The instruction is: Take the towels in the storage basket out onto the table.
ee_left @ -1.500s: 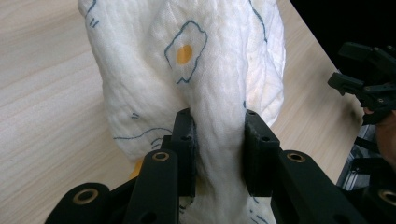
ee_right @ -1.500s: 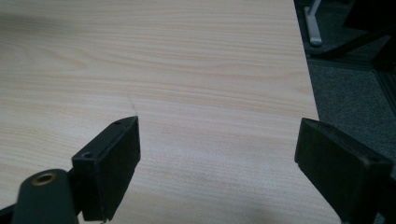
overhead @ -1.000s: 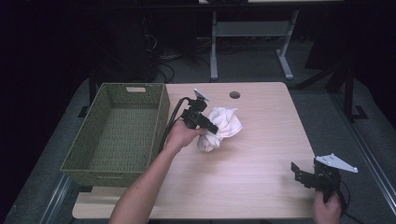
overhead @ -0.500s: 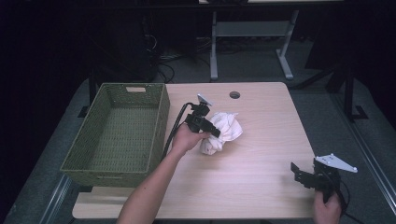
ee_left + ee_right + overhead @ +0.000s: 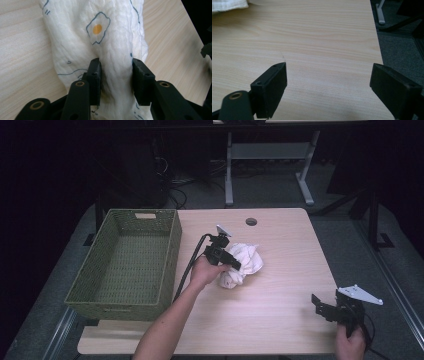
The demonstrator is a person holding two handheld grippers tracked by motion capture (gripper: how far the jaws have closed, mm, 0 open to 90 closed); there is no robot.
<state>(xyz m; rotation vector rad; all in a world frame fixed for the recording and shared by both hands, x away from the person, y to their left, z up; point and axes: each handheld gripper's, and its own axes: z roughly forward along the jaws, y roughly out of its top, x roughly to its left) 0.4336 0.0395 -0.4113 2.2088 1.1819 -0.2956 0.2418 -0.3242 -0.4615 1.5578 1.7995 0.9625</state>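
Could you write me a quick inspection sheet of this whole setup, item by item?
Surface: light wooden table, a round hole near its far edge.
Job's things: crumpled white cloth with fried-egg print at mid-table; green woven basket at the left, nothing in it.
Clutter: nothing seen.
Grippers: left gripper on the cloth, a fold between its jaws, which have just been opening; right gripper open above bare table.
Cables: black cable trails from the left gripper.
Surroundings: dark room, grey table frame beyond.
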